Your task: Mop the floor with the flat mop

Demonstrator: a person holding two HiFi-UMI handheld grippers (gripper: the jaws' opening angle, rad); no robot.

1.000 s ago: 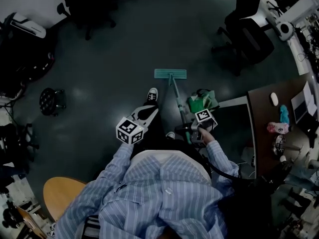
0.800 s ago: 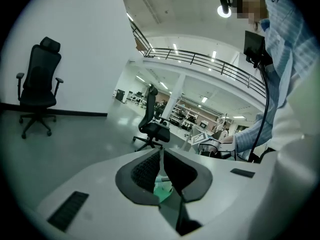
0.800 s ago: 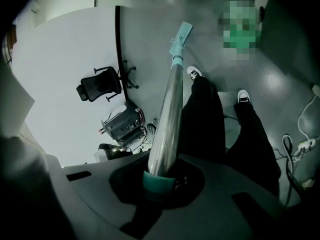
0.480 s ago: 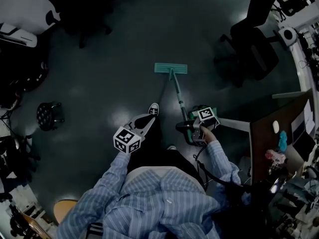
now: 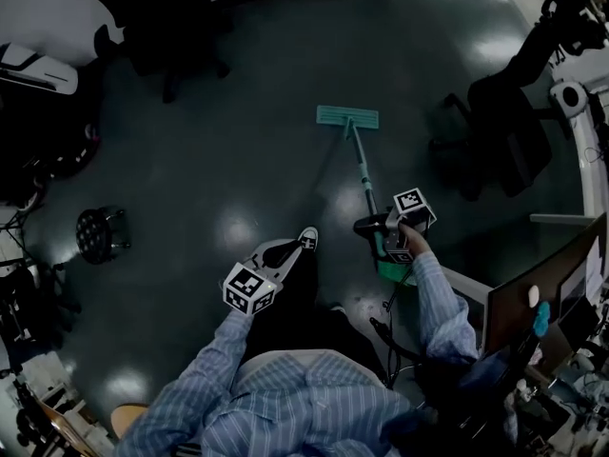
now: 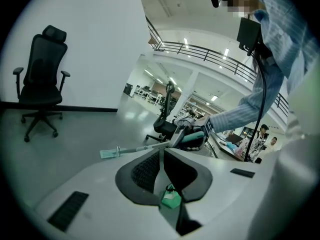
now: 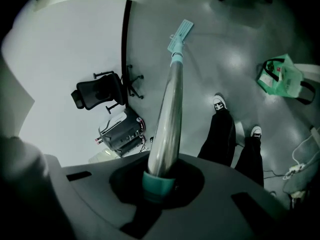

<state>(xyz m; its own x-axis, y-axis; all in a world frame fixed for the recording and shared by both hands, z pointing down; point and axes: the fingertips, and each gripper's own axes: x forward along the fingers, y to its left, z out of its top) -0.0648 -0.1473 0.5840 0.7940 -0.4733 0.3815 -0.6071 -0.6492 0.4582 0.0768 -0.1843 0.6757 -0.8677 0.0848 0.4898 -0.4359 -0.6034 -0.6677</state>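
Observation:
The flat mop's teal head (image 5: 347, 116) lies flat on the dark floor ahead of me, and its metal handle (image 5: 363, 168) slants back to my right gripper (image 5: 381, 236). That gripper is shut on the mop handle (image 7: 167, 124) near its teal collar, and the mop head (image 7: 180, 34) shows far down the pole. My left gripper (image 5: 282, 254) hangs over my left leg, away from the mop. Its jaws are shut with nothing between them (image 6: 161, 159), and the mop (image 6: 135, 149) crosses the floor beyond.
A black office chair (image 5: 509, 127) stands right of the mop. Another chair (image 5: 157, 17) stands far left by the wall. A small black stool (image 5: 97, 231) is on the left. A green bag (image 7: 281, 76) lies near my feet. A desk (image 5: 542, 293) is at right.
I have stepped forward and to the right. The mop head has slid farther out across the floor, with the right gripper still holding the handle. The left gripper stayed by my leg.

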